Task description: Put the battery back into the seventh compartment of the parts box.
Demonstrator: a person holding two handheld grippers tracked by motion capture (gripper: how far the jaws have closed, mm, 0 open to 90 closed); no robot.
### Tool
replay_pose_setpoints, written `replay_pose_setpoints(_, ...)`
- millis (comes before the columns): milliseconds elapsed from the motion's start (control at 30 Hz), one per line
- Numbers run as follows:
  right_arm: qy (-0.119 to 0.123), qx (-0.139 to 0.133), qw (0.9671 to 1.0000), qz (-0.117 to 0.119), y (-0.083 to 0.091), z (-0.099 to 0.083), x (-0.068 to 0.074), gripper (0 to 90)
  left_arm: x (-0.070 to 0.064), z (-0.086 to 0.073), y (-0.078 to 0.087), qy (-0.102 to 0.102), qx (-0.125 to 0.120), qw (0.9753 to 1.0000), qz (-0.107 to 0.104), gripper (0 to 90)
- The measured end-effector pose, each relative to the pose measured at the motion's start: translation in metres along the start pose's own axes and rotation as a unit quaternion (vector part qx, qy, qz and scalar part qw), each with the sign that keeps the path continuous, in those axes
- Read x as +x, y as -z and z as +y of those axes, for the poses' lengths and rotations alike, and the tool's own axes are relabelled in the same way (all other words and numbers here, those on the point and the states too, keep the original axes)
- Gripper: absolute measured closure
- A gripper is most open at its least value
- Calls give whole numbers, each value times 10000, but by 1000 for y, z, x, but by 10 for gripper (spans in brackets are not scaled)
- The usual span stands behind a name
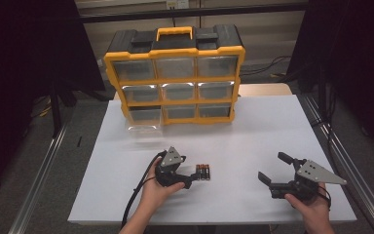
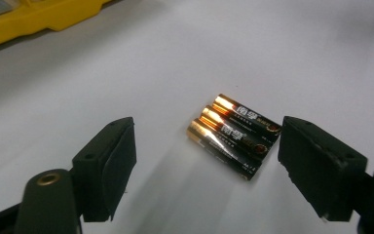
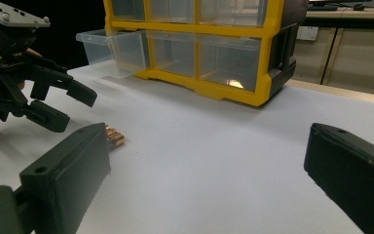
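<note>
Three black-and-gold batteries point(image 1: 203, 171) lie side by side on the white table point(image 1: 253, 136). My left gripper point(image 1: 191, 177) is open just left of them, low over the table. In the left gripper view the batteries point(image 2: 233, 135) lie just ahead of the open left gripper point(image 2: 208, 156), nearer its right jaw, and nothing is held. My right gripper point(image 1: 272, 166) stands open at the front right, apart from the batteries. In the right gripper view the open right gripper point(image 3: 207, 161) has bare table between its jaws. The batteries point(image 3: 114, 138) and the left gripper point(image 3: 73, 108) sit farther left.
A yellow-and-black drawer organizer point(image 1: 175, 73) with clear drawers stands at the back of the table. Its bottom-left drawer point(image 1: 143, 119) is pulled out and looks empty point(image 3: 109, 48). Metal rails run along both sides of the table.
</note>
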State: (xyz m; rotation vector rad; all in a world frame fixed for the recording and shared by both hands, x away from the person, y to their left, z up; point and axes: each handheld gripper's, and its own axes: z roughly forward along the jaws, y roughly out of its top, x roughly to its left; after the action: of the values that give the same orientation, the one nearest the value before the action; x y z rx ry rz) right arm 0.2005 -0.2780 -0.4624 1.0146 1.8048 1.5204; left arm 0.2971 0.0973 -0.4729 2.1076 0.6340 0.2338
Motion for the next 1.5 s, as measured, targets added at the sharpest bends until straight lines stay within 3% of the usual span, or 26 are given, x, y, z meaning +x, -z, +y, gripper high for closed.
replay_pose_setpoints(33,-5,-6,10000,-10,0,0,0,25,1,1,-1,-71,50,10000,-23,246)
replay_pose_setpoints(67,-5,-6,10000,-10,0,0,0,25,-1,2,-2,-4,92,10000,-8,246)
replay_pose_setpoints(133,-8,1,10000,-32,0,0,-1,25,-3,4,-6,-153,351,9993,9,292)
replay_pose_setpoints(300,-13,-18,10000,-29,1,0,-1,25,-5,5,-13,-138,498,9987,1,337)
replay_pose_setpoints(333,-10,-10,10000,-25,1,0,-1,25,-4,5,-13,-226,572,9981,-60,362)
replay_pose_setpoints(367,-13,-7,10000,-18,1,0,-1,25,-5,4,-15,-57,445,9990,-53,374)
replay_pose_setpoints(433,-9,-7,10000,-16,1,0,-1,25,-3,5,-14,-139,597,9981,-40,398)
replay_pose_setpoints(567,-13,-16,10000,-18,1,-1,-1,25,-3,5,-14,3,514,9987,-46,412)
replay_pose_setpoints(600,-23,-22,10000,-7,1,-1,-1,25,-3,6,-13,-11,580,9983,49,424)
replay_pose_setpoints(633,-47,-21,10000,-14,1,0,-1,25,-2,7,-13,-23,640,9979,-1,427)
replay_pose_setpoints(667,-44,-20,10000,-13,1,0,-1,26,-3,6,-14,73,539,9985,-75,442)
replay_pose_setpoints(800,-14,-5,10000,-7,1,0,-1,25,-3,4,-16,2,639,9980,16,469)
replay_pose_setpoints(833,-12,-1,10000,-16,1,0,-1,25,-3,4,-15,-27,783,9969,55,497)
replay_pose_setpoints(1133,-26,-17,10000,-10,2,0,-1,26,4,3,-10,150,926,9954,217,649)
replay_pose_setpoints(1200,-11,-17,10000,-13,2,0,-1,25,4,3,-9,100,984,9947,264,689)
replay_pose_setpoints(1267,-15,-6,10000,-14,2,0,-1,25,4,3,-8,289,1007,9941,295,767)
replay_pose_setpoints(1367,-28,8,10000,-20,2,0,-1,25,7,4,-9,553,967,9934,287,771)
replay_pose_setpoints(1500,-25,-12,10000,-20,2,0,-1,25,7,6,-9,743,1047,9914,271,773)
